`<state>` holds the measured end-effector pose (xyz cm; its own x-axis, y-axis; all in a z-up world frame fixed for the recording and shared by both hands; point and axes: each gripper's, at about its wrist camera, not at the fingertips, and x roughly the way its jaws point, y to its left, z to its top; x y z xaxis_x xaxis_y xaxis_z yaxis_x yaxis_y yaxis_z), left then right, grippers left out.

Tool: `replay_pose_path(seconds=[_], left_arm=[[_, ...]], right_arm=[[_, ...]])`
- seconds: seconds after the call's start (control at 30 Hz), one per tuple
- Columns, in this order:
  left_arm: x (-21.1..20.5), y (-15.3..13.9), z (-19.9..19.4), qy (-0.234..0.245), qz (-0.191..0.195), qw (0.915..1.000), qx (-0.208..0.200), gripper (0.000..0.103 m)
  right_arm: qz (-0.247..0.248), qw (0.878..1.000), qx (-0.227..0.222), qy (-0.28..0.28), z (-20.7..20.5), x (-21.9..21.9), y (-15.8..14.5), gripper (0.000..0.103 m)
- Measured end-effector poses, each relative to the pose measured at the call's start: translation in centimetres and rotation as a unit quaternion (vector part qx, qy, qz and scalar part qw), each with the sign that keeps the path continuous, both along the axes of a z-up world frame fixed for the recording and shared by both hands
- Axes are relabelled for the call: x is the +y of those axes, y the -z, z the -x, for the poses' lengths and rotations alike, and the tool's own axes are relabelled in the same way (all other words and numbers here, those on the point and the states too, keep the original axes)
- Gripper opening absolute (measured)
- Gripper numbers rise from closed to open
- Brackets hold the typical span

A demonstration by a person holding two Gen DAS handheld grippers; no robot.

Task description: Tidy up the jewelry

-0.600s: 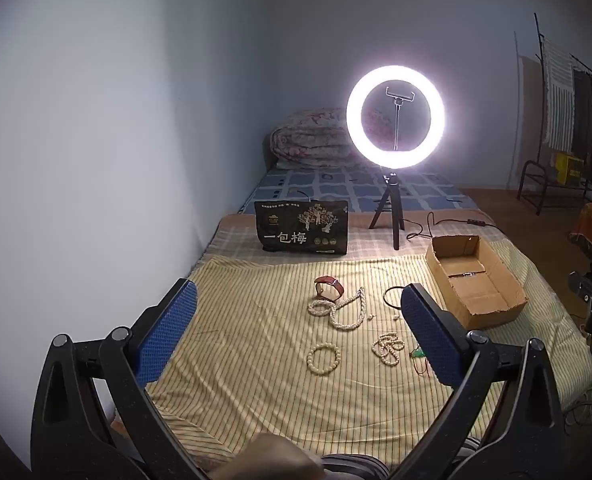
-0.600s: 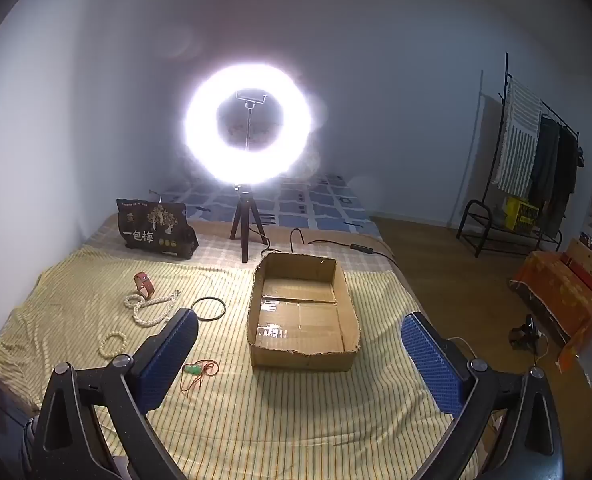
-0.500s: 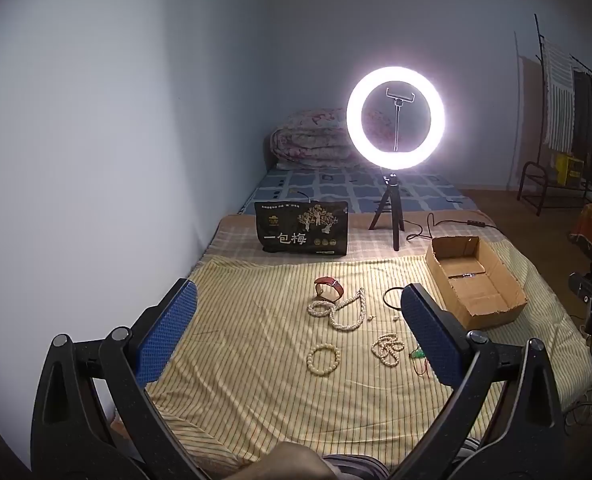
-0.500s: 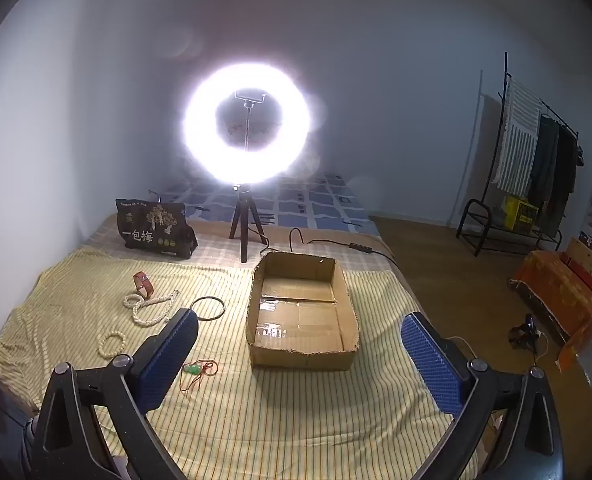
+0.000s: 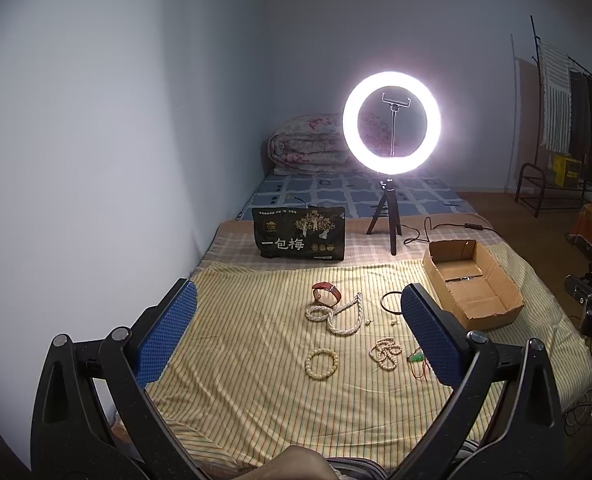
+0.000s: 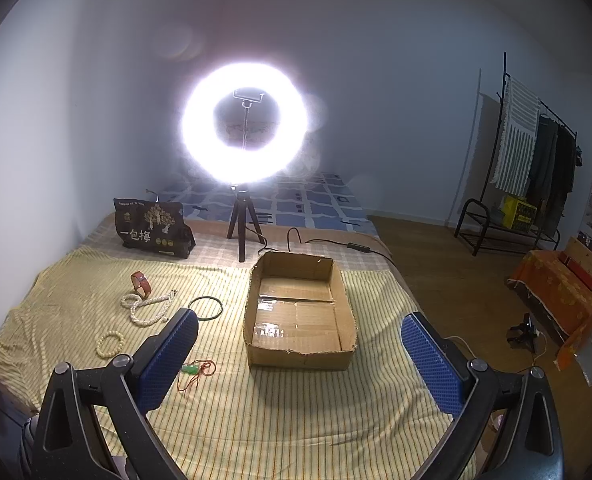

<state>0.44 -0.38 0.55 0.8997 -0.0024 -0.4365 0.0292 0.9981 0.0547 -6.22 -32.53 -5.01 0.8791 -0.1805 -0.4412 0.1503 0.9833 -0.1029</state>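
Your left gripper (image 5: pixel 297 322) hangs above the near edge of the striped yellow cloth (image 5: pixel 256 392) with its blue-padded fingers spread wide and nothing between them. Your right gripper (image 6: pixel 299 338) is likewise spread wide and empty, facing the cardboard box (image 6: pixel 299 356). The jewelry lies loose on the cloth, left of the box. Farthest back is a watch with a red-brown strap (image 5: pixel 327 293), standing on edge. Just in front of it, a long cream bead necklace (image 5: pixel 337 316) lies in uneven loops. A thin dark bangle (image 6: pixel 205 308) lies flat between the necklace and the box. Nearer to you are a round cream bead bracelet (image 5: pixel 321 365), a bunched cream bead strand (image 5: pixel 384 353), and a small green pendant on a red cord (image 6: pixel 192 370). The box is open-topped; its floor shows taped flaps.
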Motion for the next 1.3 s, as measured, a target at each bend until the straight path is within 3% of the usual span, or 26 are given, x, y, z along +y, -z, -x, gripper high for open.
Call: replay_pose_path(seconds=[1.3], left_arm=[[0.1, -1.2, 0.5, 0.002, 0.010, 0.9997, -0.021, 0.103]], right_arm=[[0.007, 1.000, 0.002, -0.005, -0.1, 1.2, -0.2, 0.103]])
